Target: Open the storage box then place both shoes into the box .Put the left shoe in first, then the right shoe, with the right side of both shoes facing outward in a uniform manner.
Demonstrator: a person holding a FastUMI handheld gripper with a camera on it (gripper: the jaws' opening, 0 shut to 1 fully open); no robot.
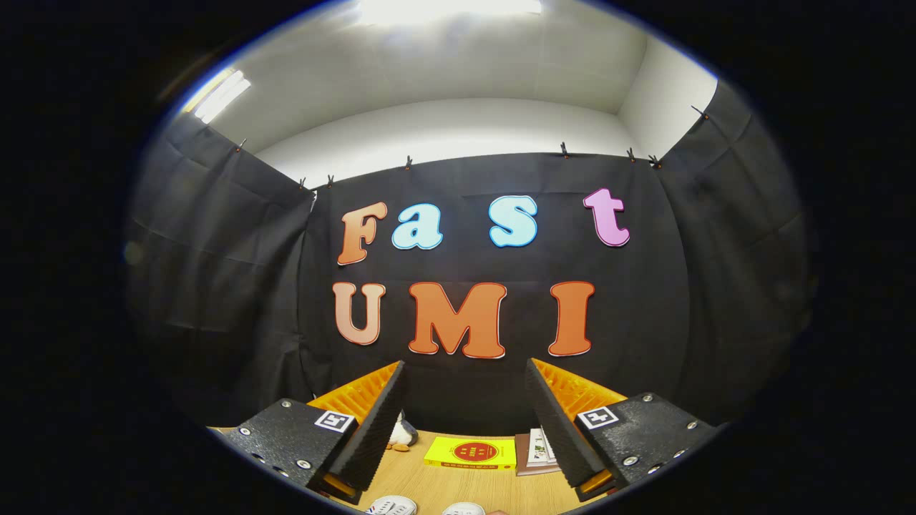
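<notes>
My gripper (465, 379) is held high above the table and points at the booth's back wall, with its two fingers wide apart and nothing between them. Far below, between the fingers' bases, the tips of two white shoes show on the wooden table (436, 486): one shoe (392, 506) nearer the left finger, the other shoe (464, 509) beside it to the right. Most of each shoe is hidden. I cannot make out a storage box.
A yellow book (471, 453) with a red circle lies at the table's far side. A stack of booklets (537, 452) lies right of it. A small white object (402, 433) and brown bits (401, 448) sit by the left finger.
</notes>
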